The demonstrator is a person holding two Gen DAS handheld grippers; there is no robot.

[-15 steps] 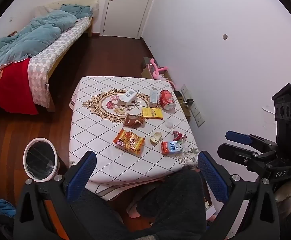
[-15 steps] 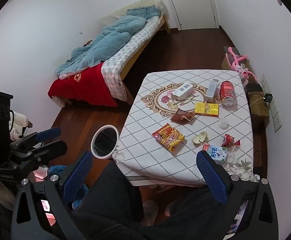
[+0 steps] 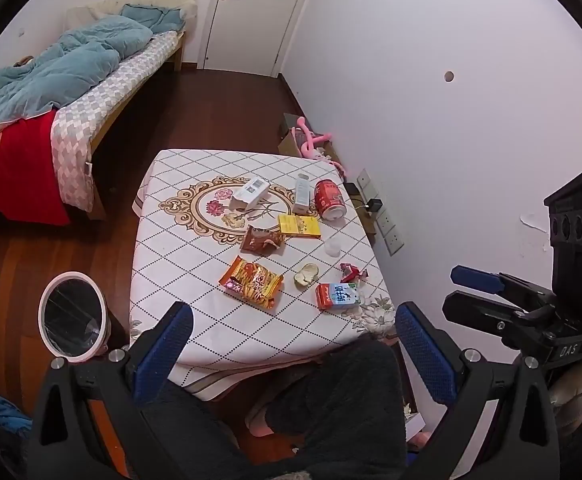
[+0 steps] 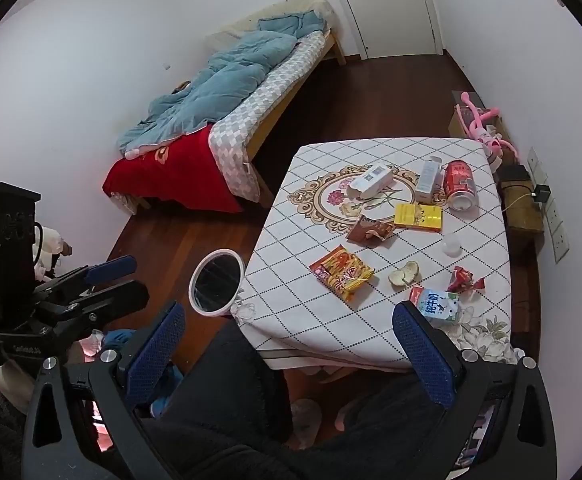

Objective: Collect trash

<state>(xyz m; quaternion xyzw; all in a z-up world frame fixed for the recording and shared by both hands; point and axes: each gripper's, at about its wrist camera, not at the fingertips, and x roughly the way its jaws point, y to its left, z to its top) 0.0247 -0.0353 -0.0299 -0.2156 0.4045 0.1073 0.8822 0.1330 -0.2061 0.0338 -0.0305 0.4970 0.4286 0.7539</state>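
Observation:
Trash lies on a table with a diamond-pattern cloth (image 3: pixel 195 280) (image 4: pixel 299 312): an orange snack bag (image 3: pixel 251 281) (image 4: pixel 342 273), a brown wrapper (image 3: pixel 261 239) (image 4: pixel 370 229), a yellow packet (image 3: pixel 299 225) (image 4: pixel 418 217), a tipped red can (image 3: pixel 329 199) (image 4: pixel 460 185), a milk carton (image 3: pixel 337 295) (image 4: pixel 439 305), a red candy wrapper (image 3: pixel 352 272) (image 4: pixel 464 279), a peel (image 3: pixel 306 274) (image 4: pixel 404 273), two white boxes (image 3: pixel 249 192) (image 3: pixel 301 193). My left gripper (image 3: pixel 293 354) and right gripper (image 4: pixel 291 354) are open and empty, held above my lap short of the table's near edge.
A white-rimmed bin with a black liner (image 3: pixel 71 316) (image 4: pixel 216 281) stands on the floor left of the table. A bed (image 3: pixel 71 92) is at the far left. A wall with sockets (image 3: pixel 387 224) is close on the right. A small clear cup (image 3: pixel 333 246) sits on the table.
Both views have shifted only slightly; the grippers stay open and nothing on the table has moved.

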